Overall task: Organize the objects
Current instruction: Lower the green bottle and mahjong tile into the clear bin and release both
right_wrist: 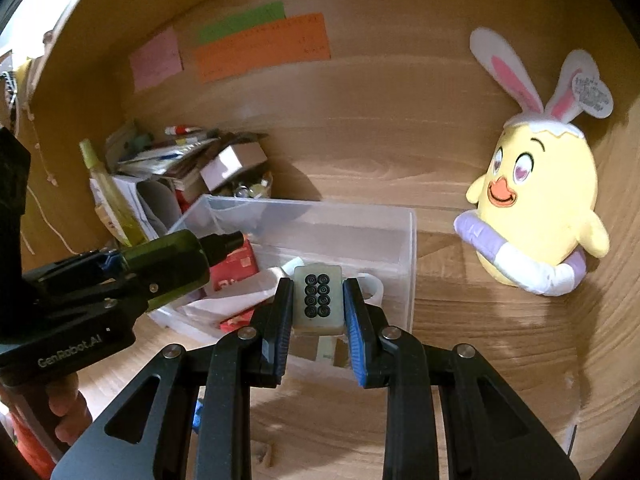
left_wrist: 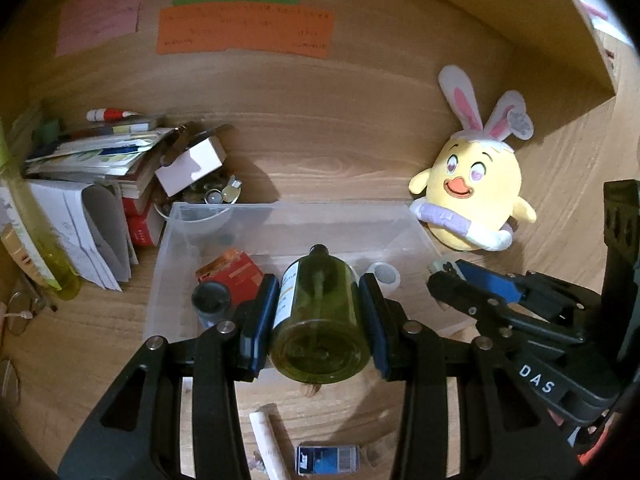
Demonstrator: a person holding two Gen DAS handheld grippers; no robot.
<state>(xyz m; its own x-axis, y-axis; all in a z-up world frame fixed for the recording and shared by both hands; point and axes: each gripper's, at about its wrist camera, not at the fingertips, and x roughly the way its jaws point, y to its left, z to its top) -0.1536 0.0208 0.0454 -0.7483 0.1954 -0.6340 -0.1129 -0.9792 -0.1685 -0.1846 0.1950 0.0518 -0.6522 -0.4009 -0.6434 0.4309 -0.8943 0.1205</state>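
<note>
My left gripper (left_wrist: 319, 312) is shut on a dark green bottle (left_wrist: 320, 320) with a black cap, held lying above the near edge of a clear plastic bin (left_wrist: 280, 216). The bin holds a red box (left_wrist: 232, 272), a dark cylinder (left_wrist: 212, 300) and a tape roll (left_wrist: 386, 276). My right gripper (right_wrist: 318, 308) is shut on a pale tile with black circles (right_wrist: 319, 300), held above the bin's near wall (right_wrist: 408, 264). The green bottle also shows at the left of the right wrist view (right_wrist: 172, 260).
A yellow plush chick with bunny ears (left_wrist: 476, 192) leans on the back wall at the right. Stacked books and papers (left_wrist: 100, 160), a small bowl of bits (left_wrist: 208, 200) and a yellow-green bottle (left_wrist: 36, 236) crowd the left. A chalk-like stick (left_wrist: 266, 440) and a blue box (left_wrist: 326, 458) lie near.
</note>
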